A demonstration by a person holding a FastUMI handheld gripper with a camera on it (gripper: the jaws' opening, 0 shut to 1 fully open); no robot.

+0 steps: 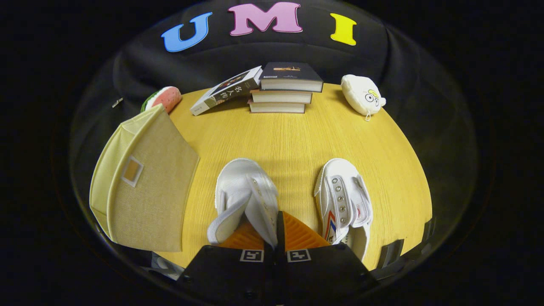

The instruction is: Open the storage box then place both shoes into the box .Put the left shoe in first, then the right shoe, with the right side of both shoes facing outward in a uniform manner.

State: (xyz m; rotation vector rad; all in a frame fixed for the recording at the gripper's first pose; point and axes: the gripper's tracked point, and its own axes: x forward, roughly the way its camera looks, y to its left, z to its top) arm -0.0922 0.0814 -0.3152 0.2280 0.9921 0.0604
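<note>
While the gripper (278, 229) has its two fingers drawn together, they pinch the side wall of a white canvas shoe (244, 197), whose fabric is pressed between the two pads at the collar. That shoe sits tilted, its toe pointing away from the fingers across the yellow wooden table (289, 136), its tongue and heel strap flopped open on the left side of the fingers.

To the right of the held shoe, a little apart from it, lies the second white shoe (344, 204), flat on its sole, toe also pointing away; it has a row of metal eyelets down the upper and a red and blue stripe on its side near the heel.

To the left of the held shoe stands the beige fabric storage box (144, 187), with a small label window on its near face; its lid looks shut.

Beyond the held shoe, at the far edge of the table, is a stack of three books (284, 91), with a fourth book (227, 90) leaning against the stack's left side. Left of the leaning book, behind the box, rests a watermelon-slice plush (165, 98). Right of the stack lies a white plush toy with cartoon eyes (363, 95).
</note>
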